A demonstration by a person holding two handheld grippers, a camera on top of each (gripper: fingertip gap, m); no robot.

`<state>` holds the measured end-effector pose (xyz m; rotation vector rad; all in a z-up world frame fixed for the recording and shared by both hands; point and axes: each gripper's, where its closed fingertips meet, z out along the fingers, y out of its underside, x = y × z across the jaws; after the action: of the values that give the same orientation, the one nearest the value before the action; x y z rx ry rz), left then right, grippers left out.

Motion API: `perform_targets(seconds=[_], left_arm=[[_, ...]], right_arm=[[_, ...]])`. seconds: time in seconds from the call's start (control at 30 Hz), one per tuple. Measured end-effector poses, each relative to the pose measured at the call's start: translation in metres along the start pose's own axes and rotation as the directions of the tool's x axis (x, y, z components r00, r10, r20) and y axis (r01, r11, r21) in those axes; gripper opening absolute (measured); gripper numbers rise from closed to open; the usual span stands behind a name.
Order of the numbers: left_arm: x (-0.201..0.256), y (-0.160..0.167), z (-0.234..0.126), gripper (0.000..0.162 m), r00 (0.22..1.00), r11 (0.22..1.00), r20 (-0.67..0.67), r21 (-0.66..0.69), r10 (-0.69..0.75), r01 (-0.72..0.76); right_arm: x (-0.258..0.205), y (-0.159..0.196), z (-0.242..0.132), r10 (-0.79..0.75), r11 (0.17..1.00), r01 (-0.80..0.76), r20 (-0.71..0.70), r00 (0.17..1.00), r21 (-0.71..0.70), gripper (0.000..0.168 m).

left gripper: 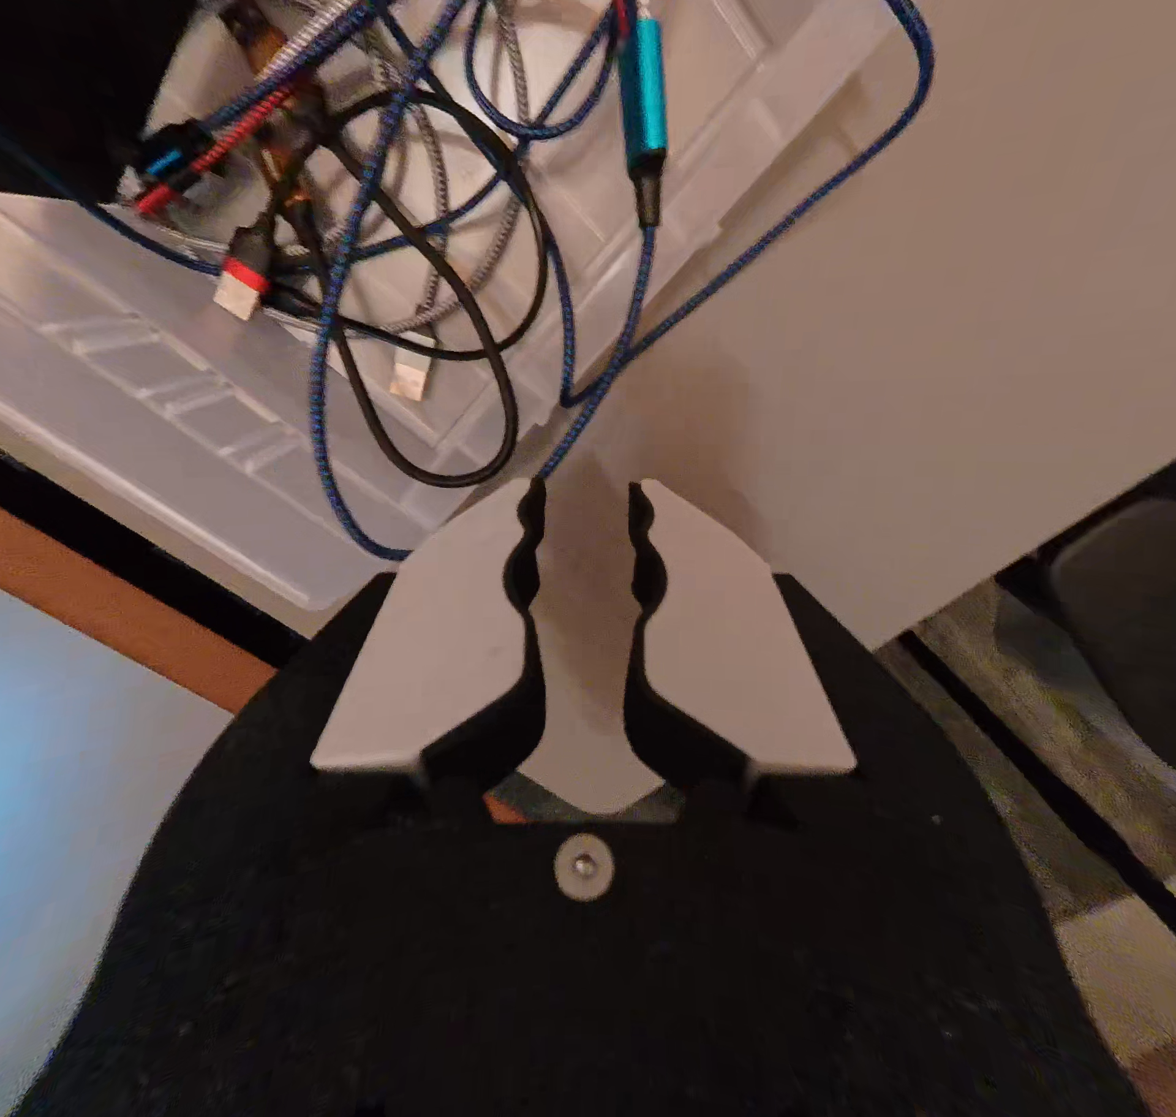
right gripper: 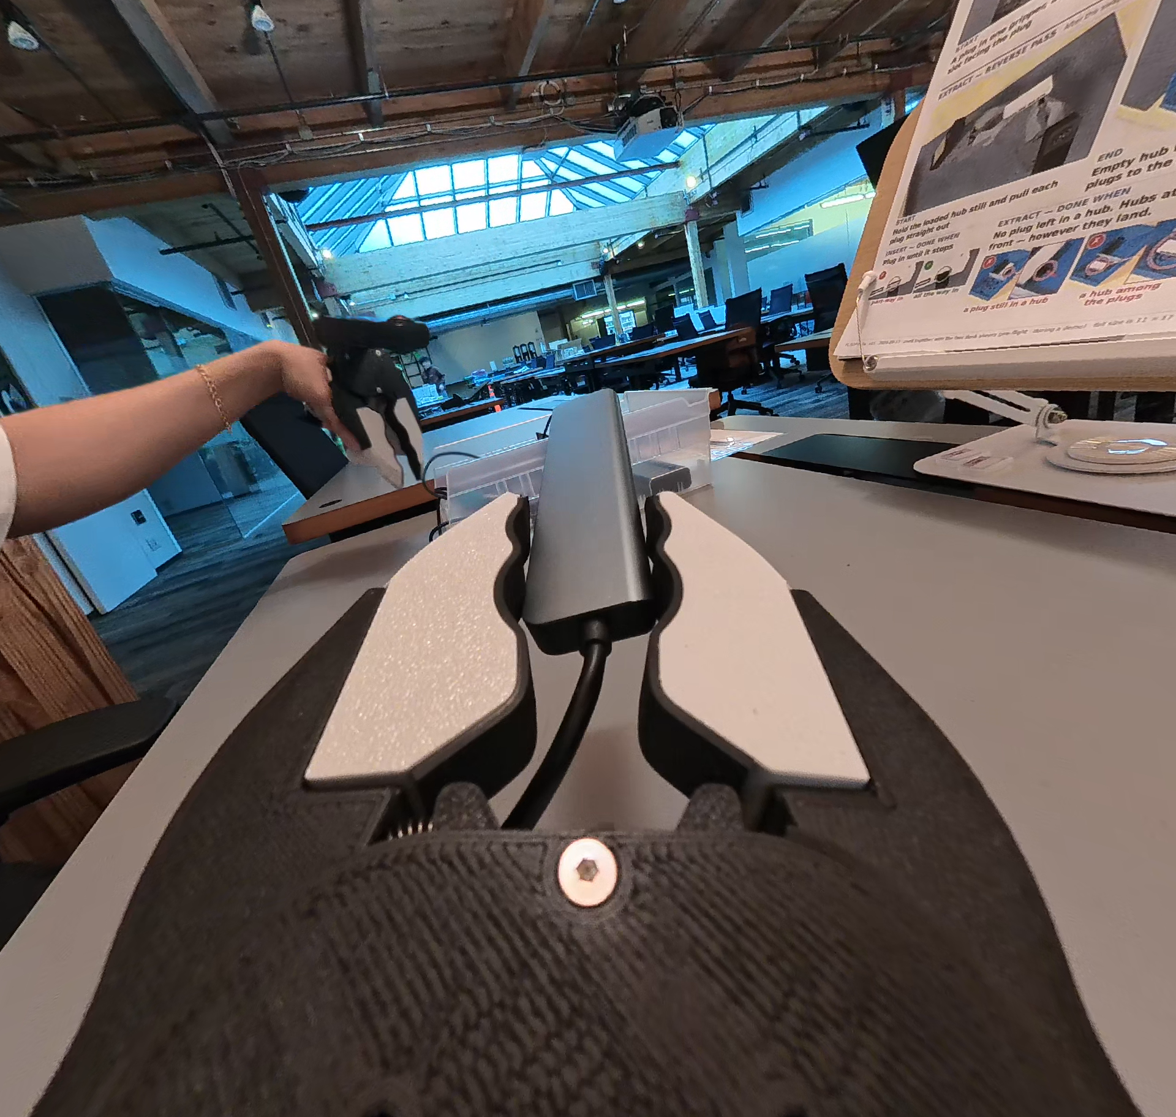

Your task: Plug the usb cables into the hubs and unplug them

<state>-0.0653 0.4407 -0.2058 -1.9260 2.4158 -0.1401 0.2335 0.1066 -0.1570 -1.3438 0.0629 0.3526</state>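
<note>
Black plastic with one silver screw (right gripper: pixel 586 872) fills the bottom of the right wrist view. Above it, the right gripper (right gripper: pixel 586 513) squeezes a dark grey hub (right gripper: pixel 588 513) between its two pale fingers (right gripper: pixel 445 641). Its jaws are narrow and press on both sides of the hub. The hub points forward and tilts up above the grey table (right gripper: pixel 954 641). A black cord (right gripper: pixel 566 717) comes out of the hub's near end and runs back between the fingers.

Far off on the left, a hand (right gripper: pixel 299 380) holds the left gripper (right gripper: pixel 401 450) in the air near a clear box (right gripper: pixel 668 443) on the table. A board with a printed paper (right gripper: pixel 1031 195) stands on the right.

In the left wrist view, the left gripper (left gripper: pixel 587 488) has a small gap between its jaws and nothing in it. It hangs over the table (left gripper: pixel 891 386), near the corner of the clear box (left gripper: pixel 159 386). In the box lies a messy pile of cables: blue braided ones (left gripper: pixel 331 386), a black one (left gripper: pixel 496 399), and grey ones. A teal plug (left gripper: pixel 646 93) and a red and silver plug (left gripper: pixel 245 284) lie there, not plugged in. One blue cable trails out over the table toward the left gripper.
</note>
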Motion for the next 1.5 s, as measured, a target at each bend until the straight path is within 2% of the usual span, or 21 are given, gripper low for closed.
perform_targets(seconds=[0.07, 0.13, 0.2, 0.27, 0.33, 0.4, 0.53, 0.6, 0.67, 0.77, 0.93, 0.97, 1.0, 1.07, 1.13, 1.23, 1.3, 1.37, 1.5], left_arm=[[-0.010, -0.016, -0.002, 0.024, 0.999, 0.990, 0.025, 0.139, -0.040, 0.036], [-0.003, -0.028, -0.010, 0.016, 0.994, 0.966, -0.071, 0.243, -0.078, 0.093], [0.003, -0.008, -0.012, 0.013, 0.986, 0.980, -0.120, 0.147, -0.113, 0.130], [0.003, 0.027, -0.007, 0.011, 0.991, 0.994, -0.080, -0.010, -0.111, 0.111], [-0.004, 0.049, 0.004, 0.013, 0.996, 0.991, -0.017, -0.105, -0.091, 0.089], [-0.019, 0.048, 0.017, 0.016, 0.995, 0.994, 0.068, -0.083, -0.066, 0.072], [-0.031, 0.005, 0.015, 0.030, 0.971, 0.980, 0.233, 0.178, 0.042, -0.085], [-0.030, -0.011, 0.011, 0.033, 0.943, 0.952, 0.311, 0.235, 0.117, -0.195], [-0.034, -0.013, 0.017, 0.033, 0.916, 0.948, 0.363, 0.188, 0.174, -0.255], [-0.045, 0.005, 0.034, 0.024, 0.909, 0.974, 0.364, 0.018, 0.202, -0.224], [-0.046, 0.005, 0.028, 0.019, 0.901, 0.961, 0.351, 0.011, 0.255, -0.276], [-0.044, 0.006, 0.026, 0.011, 0.892, 0.953, 0.350, -0.004, 0.285, -0.302], [-0.045, 0.005, 0.021, 0.005, 0.879, 0.947, 0.366, -0.016, 0.305, -0.322], [-0.050, -0.002, 0.006, 0.004, 0.856, 0.944, 0.426, 0.010, 0.294, -0.330], [-0.038, -0.007, 0.001, 0.003, 0.903, 0.954, 0.345, 0.065, 0.255, -0.294], [-0.042, -0.009, -0.012, 0.003, 0.882, 0.949, 0.385, 0.046, 0.271, -0.312], [-0.039, -0.020, -0.033, 0.003, 0.866, 0.936, 0.429, 0.115, 0.256, -0.334], [-0.029, -0.026, -0.058, 0.003, 0.880, 0.927, 0.409, 0.173, 0.240, -0.333], [0.007, -0.015, -0.104, 0.003, 0.931, 0.936, 0.252, 0.167, 0.263, -0.310]], right_arm=[[0.000, 0.000, 0.000, -0.004, 1.000, 0.004, -0.002, 1.000, 0.001, 0.035], [0.000, 0.000, 0.000, -0.009, 1.000, 0.009, -0.004, 1.000, 0.002, 0.035], [0.000, 0.000, 0.000, -0.013, 1.000, 0.013, -0.006, 1.000, 0.003, 0.035], [-0.001, -0.001, 0.000, -0.017, 1.000, 0.017, -0.008, 1.000, 0.005, 0.035], [-0.001, 0.000, 0.000, -0.017, 1.000, 0.017, -0.004, 1.000, 0.001, 0.035], [-0.001, 0.001, 0.001, -0.014, 1.000, 0.014, -0.001, 1.000, -0.007, 0.035], [-0.001, 0.001, 0.001, -0.016, 1.000, 0.016, -0.002, 1.000, -0.006, 0.035], [-0.001, 0.000, 0.000, -0.017, 1.000, 0.017, -0.004, 1.000, -0.001, 0.035], [-0.001, 0.000, 0.000, -0.015, 1.000, 0.015, -0.004, 1.000, -0.001, 0.035], [-0.001, 0.000, 0.000, -0.014, 1.000, 0.014, -0.002, 1.000, -0.002, 0.035], [-0.001, -0.001, 0.000, -0.016, 1.000, 0.016, -0.005, 1.000, 0.005, 0.035], [-0.001, -0.001, 0.000, -0.014, 1.000, 0.014, -0.004, 1.000, 0.004, 0.035], [-0.001, -0.001, 0.000, -0.013, 1.000, 0.013, -0.004, 1.000, 0.004, 0.035], [0.000, 0.000, 0.000, -0.008, 1.000, 0.008, -0.001, 1.000, 0.002, 0.035], [0.000, 0.000, 0.000, -0.004, 1.000, 0.004, 0.000, 1.000, 0.001, 0.035], [0.000, 0.000, 0.000, -0.004, 1.000, 0.004, -0.001, 1.000, 0.003, 0.035], [0.000, -0.001, 0.000, -0.007, 1.000, 0.007, -0.003, 1.000, 0.006, 0.035], [0.000, -0.001, -0.001, -0.010, 1.000, 0.010, -0.005, 1.000, 0.008, 0.035], [-0.001, 0.000, 0.000, -0.011, 1.000, 0.011, -0.003, 1.000, 0.002, 0.035]])
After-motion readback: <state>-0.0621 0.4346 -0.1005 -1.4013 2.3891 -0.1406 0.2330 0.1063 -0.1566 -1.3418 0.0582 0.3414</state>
